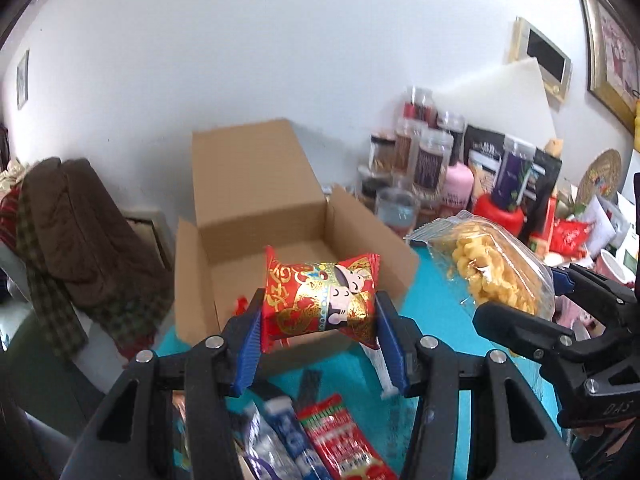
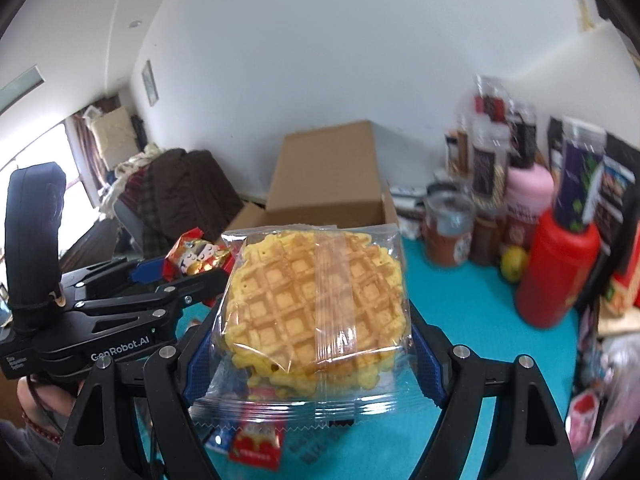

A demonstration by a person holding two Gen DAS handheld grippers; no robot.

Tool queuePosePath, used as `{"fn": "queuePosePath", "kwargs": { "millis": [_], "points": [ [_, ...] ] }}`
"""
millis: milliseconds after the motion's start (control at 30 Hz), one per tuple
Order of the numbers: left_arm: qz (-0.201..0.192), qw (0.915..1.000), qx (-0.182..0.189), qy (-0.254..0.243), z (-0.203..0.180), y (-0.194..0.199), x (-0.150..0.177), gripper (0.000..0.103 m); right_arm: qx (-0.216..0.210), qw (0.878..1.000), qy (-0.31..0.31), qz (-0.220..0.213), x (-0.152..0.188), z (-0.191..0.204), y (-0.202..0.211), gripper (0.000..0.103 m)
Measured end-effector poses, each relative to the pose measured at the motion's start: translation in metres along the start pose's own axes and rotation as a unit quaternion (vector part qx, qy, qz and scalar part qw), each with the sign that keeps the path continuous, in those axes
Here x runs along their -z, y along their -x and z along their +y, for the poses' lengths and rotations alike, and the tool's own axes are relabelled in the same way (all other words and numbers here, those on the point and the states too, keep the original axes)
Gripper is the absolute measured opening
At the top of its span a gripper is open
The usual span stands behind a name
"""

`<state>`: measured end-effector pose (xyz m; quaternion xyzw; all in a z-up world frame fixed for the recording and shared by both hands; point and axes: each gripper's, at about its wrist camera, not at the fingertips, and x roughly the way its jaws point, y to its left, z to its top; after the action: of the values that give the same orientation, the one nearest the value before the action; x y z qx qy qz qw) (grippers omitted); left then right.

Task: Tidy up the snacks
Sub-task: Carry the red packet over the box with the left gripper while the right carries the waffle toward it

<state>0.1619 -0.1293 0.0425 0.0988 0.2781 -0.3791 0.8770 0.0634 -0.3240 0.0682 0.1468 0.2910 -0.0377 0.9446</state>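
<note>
My left gripper (image 1: 319, 328) is shut on a red and gold snack packet (image 1: 320, 300) with a cartoon figure, held in the air in front of an open cardboard box (image 1: 256, 208) on the teal table (image 1: 444, 320). In the right wrist view my right gripper (image 2: 312, 344) is shut on a clear bag of yellow waffles (image 2: 312, 304), its blue pads pressing both sides. That waffle bag (image 1: 492, 264) also shows at the right of the left wrist view, and the left gripper (image 2: 176, 276) with the red packet (image 2: 200, 260) shows at the left of the right one.
Loose snack packets (image 1: 312, 440) lie on the table below my left gripper. Jars, a pink bottle (image 2: 528, 196) and a red bottle (image 2: 556, 272) crowd the back right. A brown coat (image 1: 92, 240) hangs over a chair at the left. The box flaps stand open.
</note>
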Motion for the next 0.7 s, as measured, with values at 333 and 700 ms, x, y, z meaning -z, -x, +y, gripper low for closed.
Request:
{"fn": "queuePosePath", "kwargs": {
  "millis": [333,700],
  "points": [
    [0.005,0.9999,-0.010,-0.006,0.022,-0.039,-0.031,0.051,0.002,1.000,0.025,-0.013,-0.046,-0.003,-0.041,0.081],
    [0.028,0.9988,-0.039,-0.002,0.056,-0.115,-0.062,0.051,0.004,0.999,0.039,0.004,-0.082,-0.017,-0.113,0.081]
  ]
}}
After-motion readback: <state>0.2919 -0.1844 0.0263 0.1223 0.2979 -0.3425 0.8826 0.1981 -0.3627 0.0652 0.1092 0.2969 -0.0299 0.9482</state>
